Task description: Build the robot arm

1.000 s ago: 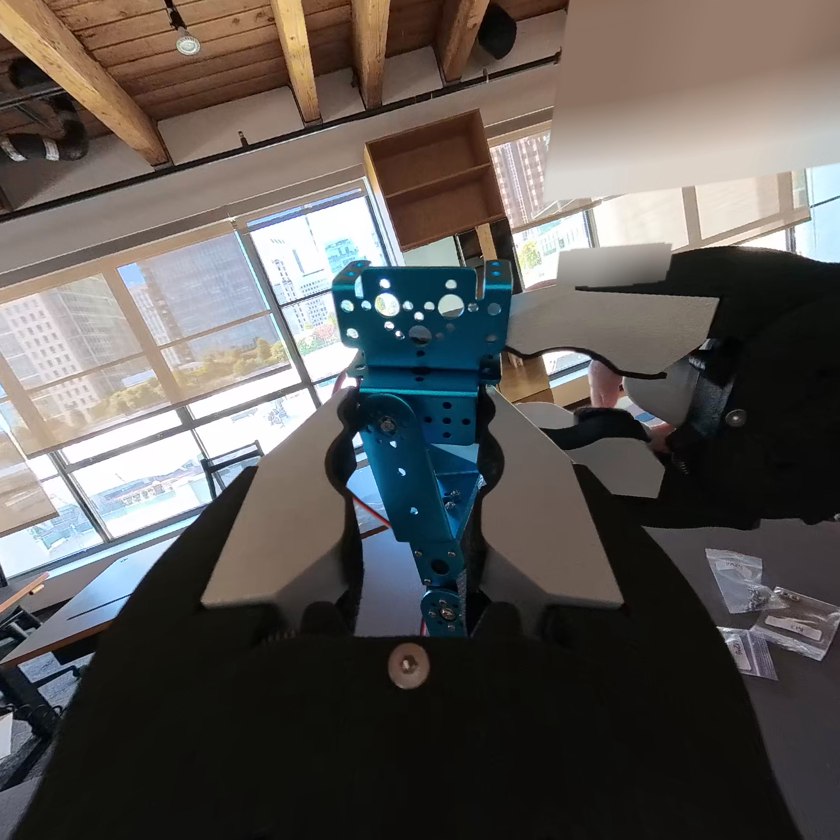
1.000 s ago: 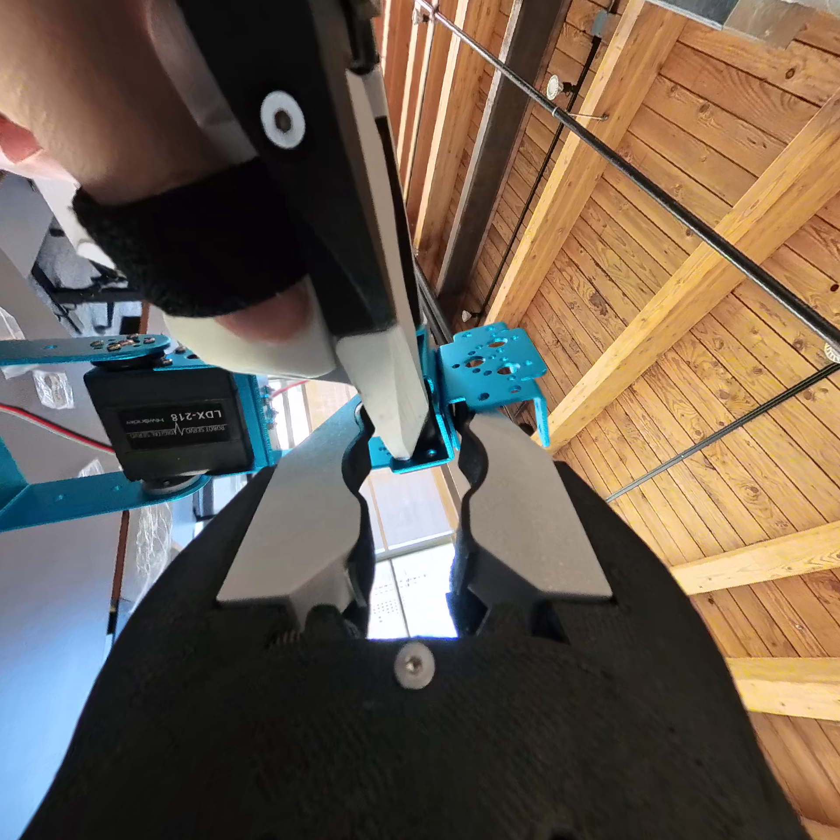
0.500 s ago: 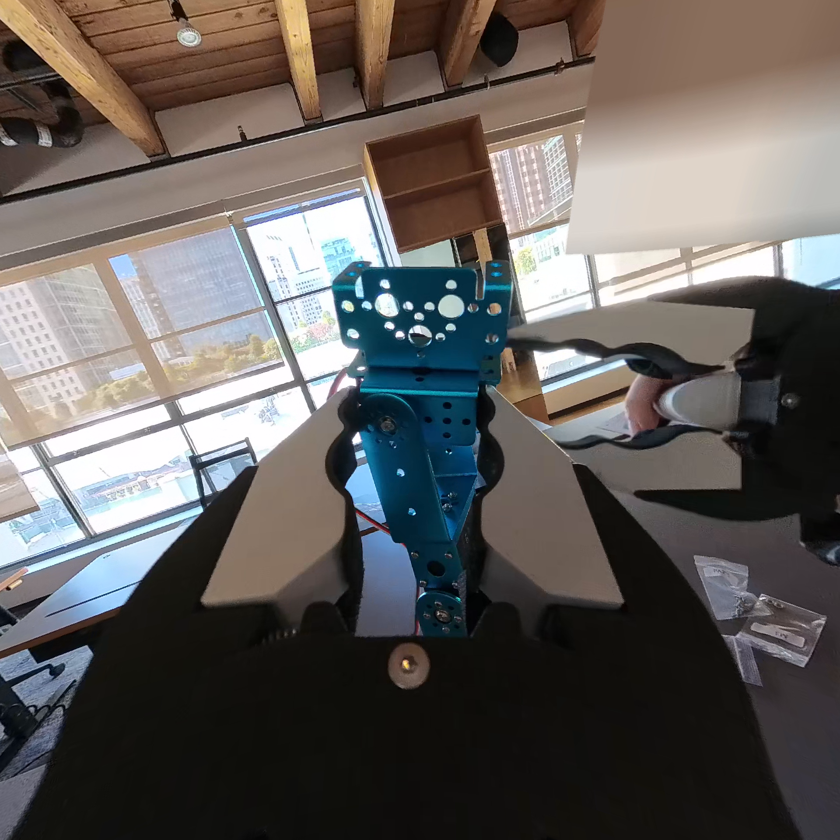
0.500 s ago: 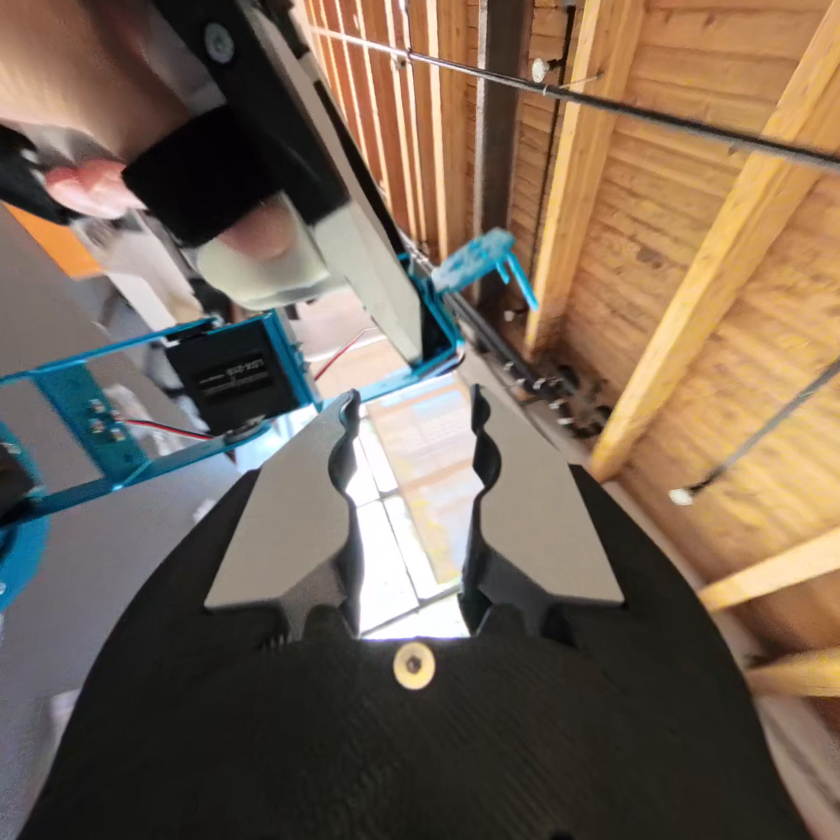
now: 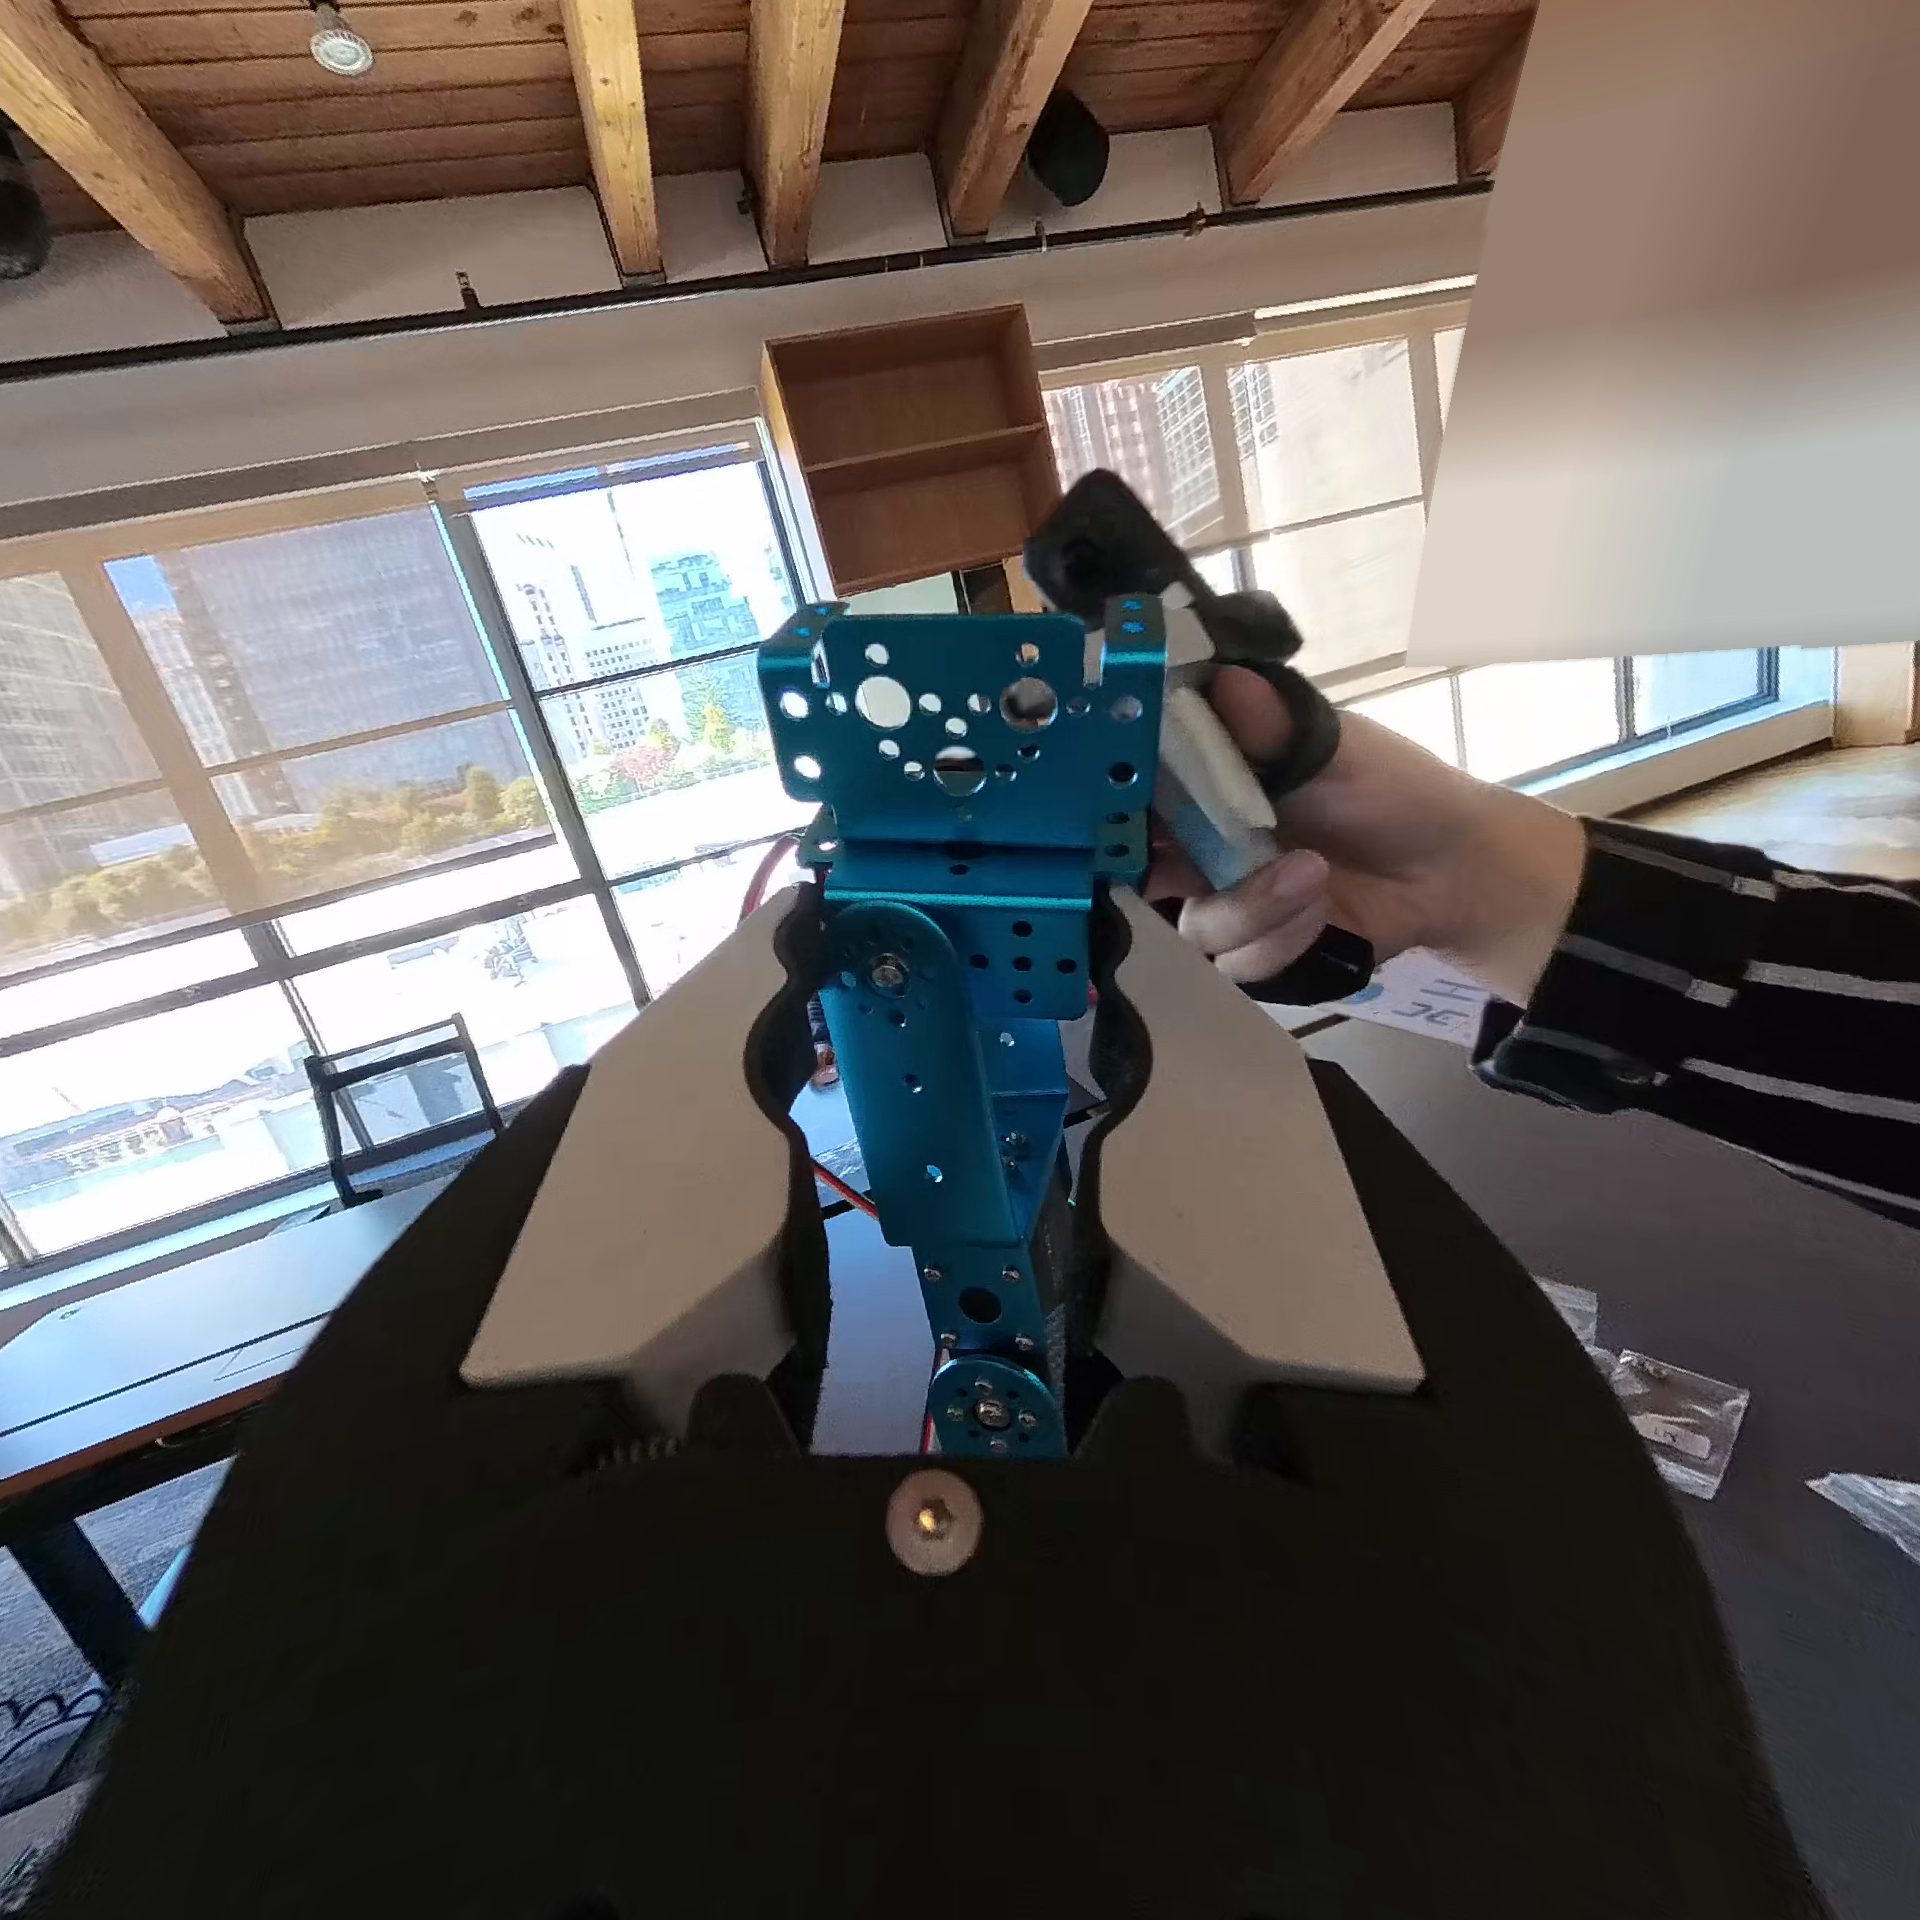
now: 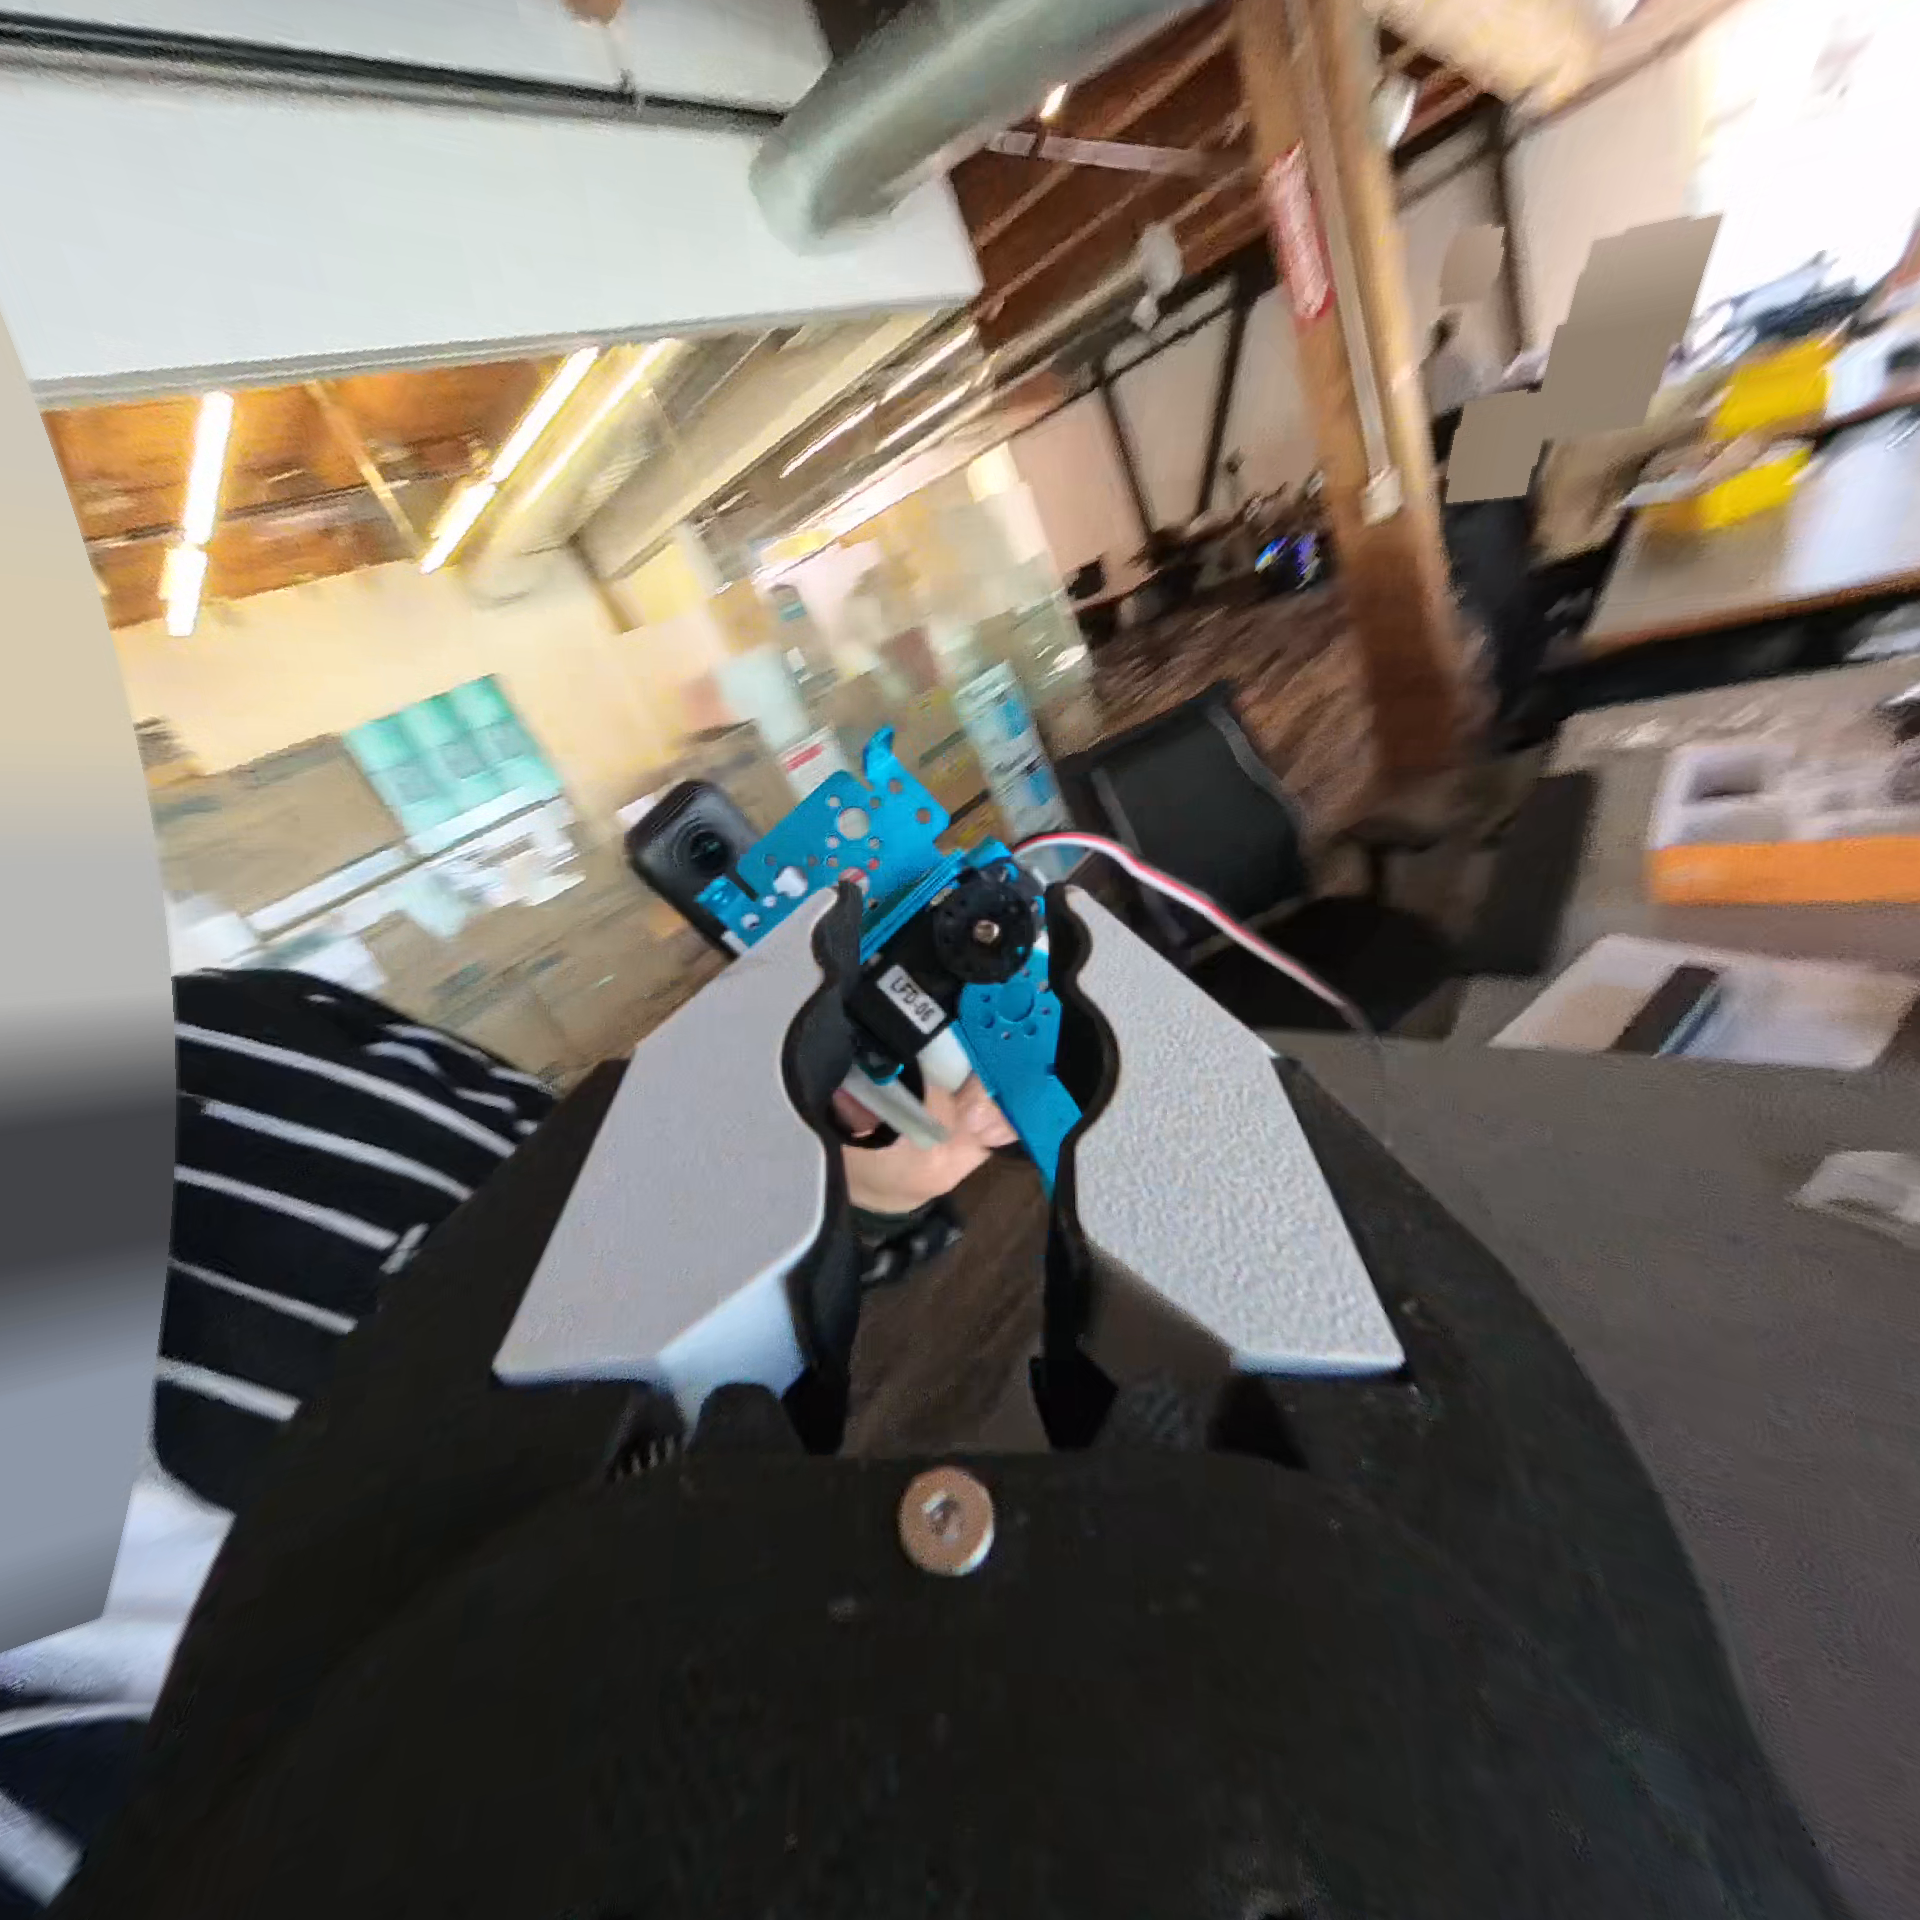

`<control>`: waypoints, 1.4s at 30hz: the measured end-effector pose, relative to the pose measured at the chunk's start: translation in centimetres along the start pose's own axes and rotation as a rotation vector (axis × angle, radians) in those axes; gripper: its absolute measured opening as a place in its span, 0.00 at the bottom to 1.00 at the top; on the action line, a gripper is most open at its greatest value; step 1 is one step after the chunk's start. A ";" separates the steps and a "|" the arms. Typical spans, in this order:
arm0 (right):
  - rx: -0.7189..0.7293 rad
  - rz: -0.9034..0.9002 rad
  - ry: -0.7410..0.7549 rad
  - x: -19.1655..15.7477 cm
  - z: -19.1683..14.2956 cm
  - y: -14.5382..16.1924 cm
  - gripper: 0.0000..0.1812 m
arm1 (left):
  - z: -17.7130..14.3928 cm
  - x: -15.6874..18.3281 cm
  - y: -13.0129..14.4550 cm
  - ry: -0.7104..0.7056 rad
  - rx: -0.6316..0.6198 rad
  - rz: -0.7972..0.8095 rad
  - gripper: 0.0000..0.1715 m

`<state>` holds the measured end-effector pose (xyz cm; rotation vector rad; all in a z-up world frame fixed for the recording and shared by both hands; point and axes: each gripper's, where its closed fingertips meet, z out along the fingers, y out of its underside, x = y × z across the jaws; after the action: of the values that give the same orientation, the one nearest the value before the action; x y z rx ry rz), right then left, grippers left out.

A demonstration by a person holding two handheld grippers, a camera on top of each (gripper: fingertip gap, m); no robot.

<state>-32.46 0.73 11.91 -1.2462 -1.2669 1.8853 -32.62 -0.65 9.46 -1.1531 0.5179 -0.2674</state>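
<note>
A blue metal servo arm (image 5: 956, 1091) with a perforated bracket (image 5: 961, 717) on top stands up between my left gripper's fingers. My left gripper (image 5: 956, 914) is shut on its middle. My right gripper (image 5: 1174, 717), held by a hand with a striped sleeve (image 5: 1714, 997), sits at the bracket's right side. In the right wrist view, my right gripper (image 6: 951, 914) has its fingertips closed around the black servo (image 6: 971, 940) below the bracket (image 6: 831, 842). The left gripper's camera (image 6: 686, 852) shows behind it. This view is blurred.
Small plastic bags of parts (image 5: 1673, 1423) lie on the dark table (image 5: 1558, 1195) to the right. White boxes (image 6: 1704, 997) and an orange box (image 6: 1766, 873) sit on tables, with a black chair (image 6: 1195, 821) behind. Windows and a wooden shelf (image 5: 914, 447) lie beyond. My left and right fingertips are right by each other.
My right gripper let go of the bracket, opened, swung round to the arm's far side and closed on the servo. My left gripper has kept its hold throughout.
</note>
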 end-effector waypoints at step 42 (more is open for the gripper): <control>0.067 -0.065 -0.059 0.9 0.8 0.2 0.11 | 0.6 -0.3 -0.4 -0.004 -0.010 -0.020 0.29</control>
<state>-33.53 1.07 11.45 -1.1098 -1.2484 1.9149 -32.55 -0.22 10.03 -1.1684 0.5047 -0.2794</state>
